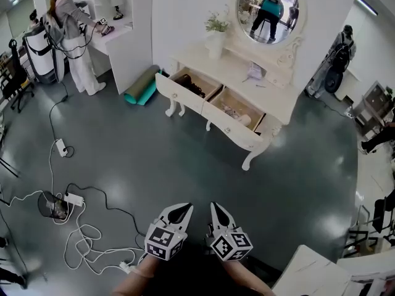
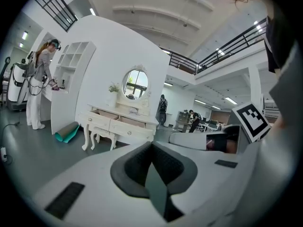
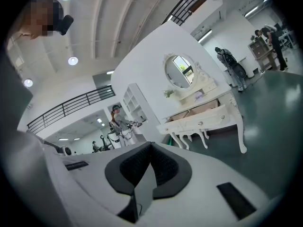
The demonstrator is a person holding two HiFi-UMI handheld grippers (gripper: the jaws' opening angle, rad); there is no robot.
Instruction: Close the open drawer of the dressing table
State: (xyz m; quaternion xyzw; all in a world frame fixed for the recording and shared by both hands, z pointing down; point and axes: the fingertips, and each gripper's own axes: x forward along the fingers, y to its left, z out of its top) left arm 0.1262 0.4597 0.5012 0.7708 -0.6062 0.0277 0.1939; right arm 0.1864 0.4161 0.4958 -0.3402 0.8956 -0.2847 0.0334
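Hovering over the floor, the left gripper (image 1: pixel 183 209) and right gripper (image 1: pixel 217 209) both have jaws pressed together on nothing. The dressing table (image 1: pixel 244 73) stands well ahead, slightly rightward. Two drawers (image 1: pixel 236 111) jut from its front edge, their fronts running crosswise. The right gripper looks marginally nearer.

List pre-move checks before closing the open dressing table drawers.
1. Left gripper jaws together, empty: ok.
2. Right gripper jaws together, empty: ok.
3. Cream carved dressing table within reach: not ok, it stands across the dark floor.
4. Targets found: left-hand drawer and right-hand drawer both pulled out: ok.
5. Drawer contents below rims: cannot tell.
6. White power strip with cables lies left of the straight path: ok.
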